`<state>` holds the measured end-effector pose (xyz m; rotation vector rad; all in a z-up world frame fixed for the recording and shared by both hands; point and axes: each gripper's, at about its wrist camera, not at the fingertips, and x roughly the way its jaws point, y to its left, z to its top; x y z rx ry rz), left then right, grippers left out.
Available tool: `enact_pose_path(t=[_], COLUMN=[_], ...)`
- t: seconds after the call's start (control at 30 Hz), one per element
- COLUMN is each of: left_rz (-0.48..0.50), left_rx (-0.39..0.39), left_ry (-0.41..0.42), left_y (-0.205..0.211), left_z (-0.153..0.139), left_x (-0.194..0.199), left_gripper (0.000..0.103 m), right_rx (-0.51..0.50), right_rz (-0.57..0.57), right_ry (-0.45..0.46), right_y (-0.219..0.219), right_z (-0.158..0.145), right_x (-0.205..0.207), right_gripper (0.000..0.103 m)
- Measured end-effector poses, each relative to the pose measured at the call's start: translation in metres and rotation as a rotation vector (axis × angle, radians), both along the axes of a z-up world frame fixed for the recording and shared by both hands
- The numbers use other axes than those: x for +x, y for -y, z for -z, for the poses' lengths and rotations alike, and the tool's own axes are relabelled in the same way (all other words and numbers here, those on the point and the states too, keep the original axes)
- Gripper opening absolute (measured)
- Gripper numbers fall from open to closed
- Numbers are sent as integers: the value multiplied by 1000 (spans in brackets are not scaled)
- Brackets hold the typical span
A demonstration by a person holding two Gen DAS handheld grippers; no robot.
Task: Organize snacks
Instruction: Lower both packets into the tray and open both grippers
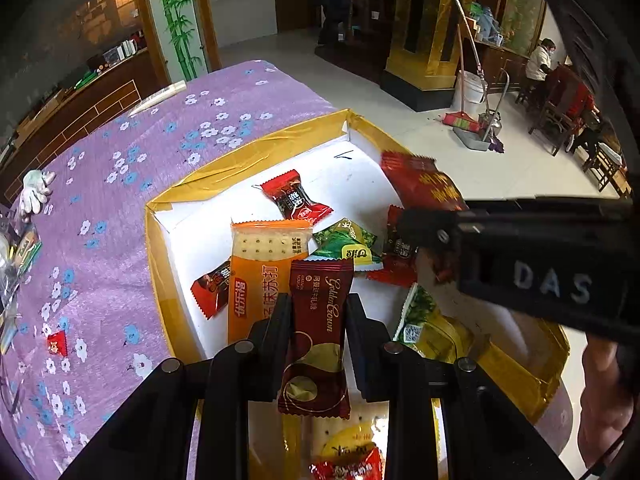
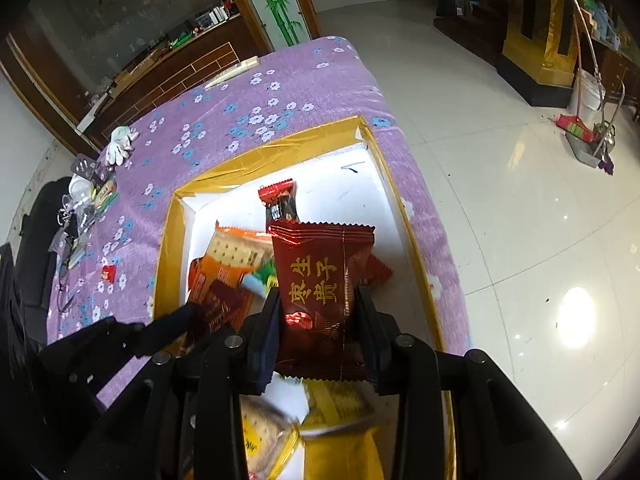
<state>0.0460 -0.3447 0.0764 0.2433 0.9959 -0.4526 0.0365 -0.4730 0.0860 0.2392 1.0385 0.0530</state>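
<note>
A gold-rimmed white box sits on a purple flowered tablecloth and holds several snack packets. Over it, my left gripper is shut on a dark red wafer packet lettered in gold, held upright. My right gripper is shut on a red packet with gold characters, also above the box. In the left wrist view the right gripper reaches in from the right with that red packet. An orange cracker pack, green packets and small red candies lie in the box.
On the cloth lie a small red candy, a white glove and a heap of wrappers at the left edge. The table edge drops to a tiled floor on the right. A broom and dustpan stand there.
</note>
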Motion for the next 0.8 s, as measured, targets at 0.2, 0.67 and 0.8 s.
enact_pose_path(t=[0.2,0.67,0.8], left_rz=[-17,-12,-12], left_rx=[7,19,19], left_ry=[-12,-26,-26], left_y=[0,3,3], left_z=[6,16,16], left_x=[12,14,14], left_gripper=[27,27,27], right_rx=[-17,-3,-8], right_rz=[-20,-5,-10], right_ry=[-10,-54,-59], right_y=[-3,1,1], right_z=[2,18,20], right_x=[18,36,38], right_gripper=[34,34,34])
